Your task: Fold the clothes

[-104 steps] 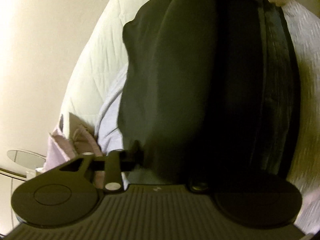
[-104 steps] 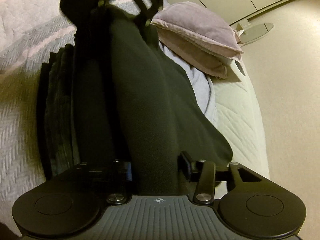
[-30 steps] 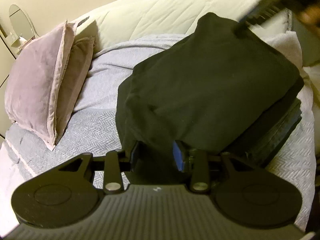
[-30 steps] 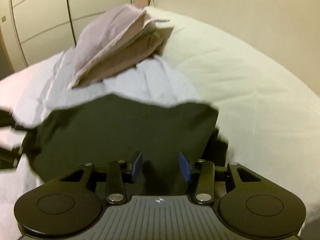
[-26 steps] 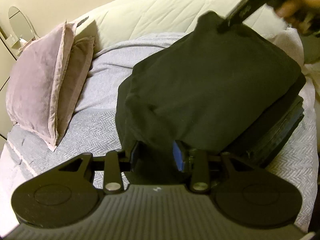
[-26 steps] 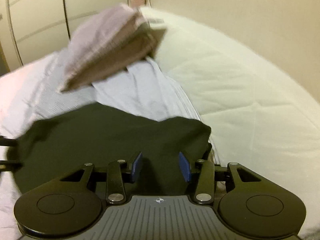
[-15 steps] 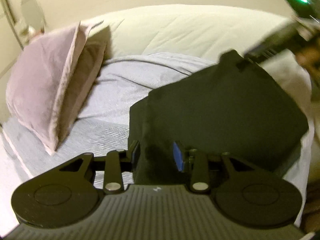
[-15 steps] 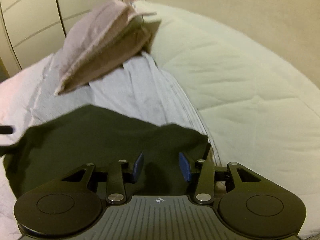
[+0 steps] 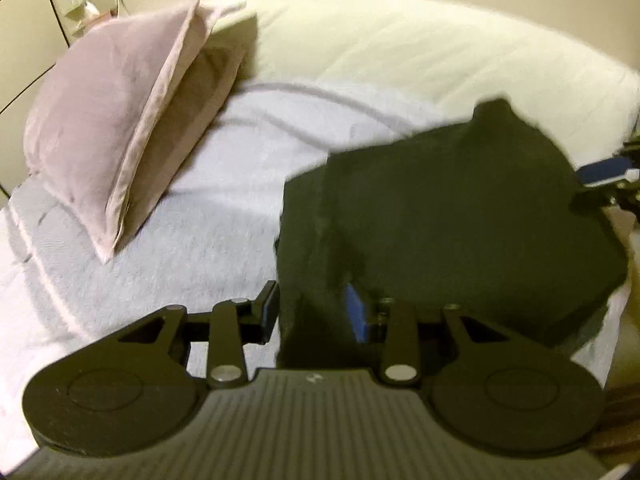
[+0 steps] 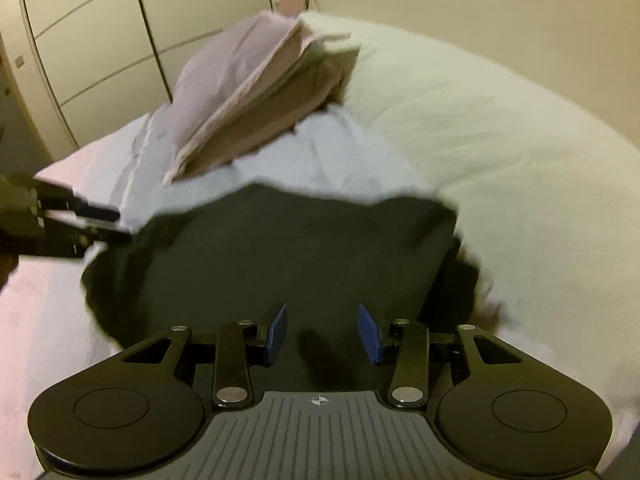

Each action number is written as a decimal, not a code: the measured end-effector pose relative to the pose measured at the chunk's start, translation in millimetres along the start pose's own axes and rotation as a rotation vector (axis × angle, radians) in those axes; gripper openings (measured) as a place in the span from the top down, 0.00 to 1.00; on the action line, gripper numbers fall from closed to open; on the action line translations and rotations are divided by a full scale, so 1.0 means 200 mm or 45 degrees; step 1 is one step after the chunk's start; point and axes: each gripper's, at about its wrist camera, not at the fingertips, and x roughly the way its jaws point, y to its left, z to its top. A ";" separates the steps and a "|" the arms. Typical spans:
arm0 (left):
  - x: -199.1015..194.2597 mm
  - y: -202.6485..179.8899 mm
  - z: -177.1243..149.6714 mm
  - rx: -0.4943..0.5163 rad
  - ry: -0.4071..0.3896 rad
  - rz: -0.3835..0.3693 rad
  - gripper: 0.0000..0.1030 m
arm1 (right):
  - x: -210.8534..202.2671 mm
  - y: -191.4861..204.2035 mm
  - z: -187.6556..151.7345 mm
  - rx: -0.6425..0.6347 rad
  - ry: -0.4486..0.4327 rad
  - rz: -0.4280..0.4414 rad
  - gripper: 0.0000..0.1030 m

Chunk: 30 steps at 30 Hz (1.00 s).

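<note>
A folded black garment [image 9: 460,216] lies on the grey bedspread [image 9: 208,232]; it also shows in the right wrist view [image 10: 296,252]. My left gripper [image 9: 312,312] is open, its jaws on either side of the garment's near left corner. My right gripper [image 10: 322,334] is open and empty just above the garment's near edge. The right gripper's fingers [image 9: 604,172] show at the garment's far right edge in the left wrist view. The left gripper's fingers [image 10: 80,220] show at the garment's left edge in the right wrist view.
A mauve pillow [image 9: 116,128] leans at the left of the bed, also in the right wrist view [image 10: 248,96]. A cream quilted duvet [image 9: 420,44] runs along the far side. White cupboard doors [image 10: 100,40] stand behind the bed.
Both grippers have let go of the black garment and now stand open. It has been lowered flat onto the bed, and both grippers have drawn back a little from it.
</note>
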 end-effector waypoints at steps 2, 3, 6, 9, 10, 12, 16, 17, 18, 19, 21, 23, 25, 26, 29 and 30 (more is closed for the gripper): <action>0.05 -0.02 -0.05 0.034 0.049 0.006 0.68 | 0.02 0.02 -0.08 0.026 0.045 0.002 0.58; 0.07 -0.03 -0.07 0.052 0.070 0.010 0.68 | 0.03 0.02 -0.09 0.042 0.047 0.000 0.58; 0.04 -0.04 -0.06 0.068 0.046 0.030 0.68 | -0.02 0.05 -0.09 0.033 0.017 -0.029 0.58; -0.04 -0.03 -0.09 0.015 0.023 0.024 0.69 | -0.10 0.08 -0.12 0.033 -0.005 -0.074 0.58; -0.08 -0.04 -0.12 0.018 0.022 0.024 0.69 | -0.12 0.09 -0.14 0.041 -0.003 -0.088 0.58; -0.15 -0.06 -0.19 0.013 0.022 0.015 0.69 | -0.18 0.12 -0.20 0.068 0.006 -0.131 0.58; -0.29 -0.12 -0.37 -0.034 0.008 -0.038 0.59 | -0.29 0.22 -0.37 0.139 0.023 -0.231 0.33; -0.33 -0.13 -0.42 -0.051 0.002 -0.056 0.52 | -0.32 0.24 -0.41 0.166 0.022 -0.254 0.28; -0.36 -0.15 -0.47 -0.068 -0.004 -0.074 0.48 | -0.36 0.27 -0.45 0.192 0.019 -0.274 0.25; -0.40 -0.16 -0.52 -0.084 -0.012 -0.090 0.35 | -0.39 0.32 -0.49 0.214 0.017 -0.291 0.25; -0.48 -0.20 -0.61 -0.108 -0.038 -0.090 0.23 | -0.46 0.40 -0.57 0.259 0.010 -0.323 0.24; -0.57 -0.23 -0.69 -0.143 -0.041 -0.098 0.14 | -0.54 0.49 -0.63 0.296 0.004 -0.341 0.24; -0.66 -0.24 -0.76 -0.164 -0.042 -0.080 0.09 | -0.60 0.59 -0.69 0.323 0.009 -0.366 0.24; -0.72 -0.25 -0.80 -0.173 -0.049 -0.063 0.06 | -0.63 0.64 -0.71 0.328 0.010 -0.377 0.24; -0.87 -0.25 -0.89 -0.242 -0.085 -0.059 0.04 | -0.72 0.78 -0.76 0.338 0.002 -0.403 0.24; -0.91 -0.24 -0.92 -0.268 -0.103 -0.073 0.04 | -0.74 0.83 -0.77 0.342 -0.001 -0.410 0.23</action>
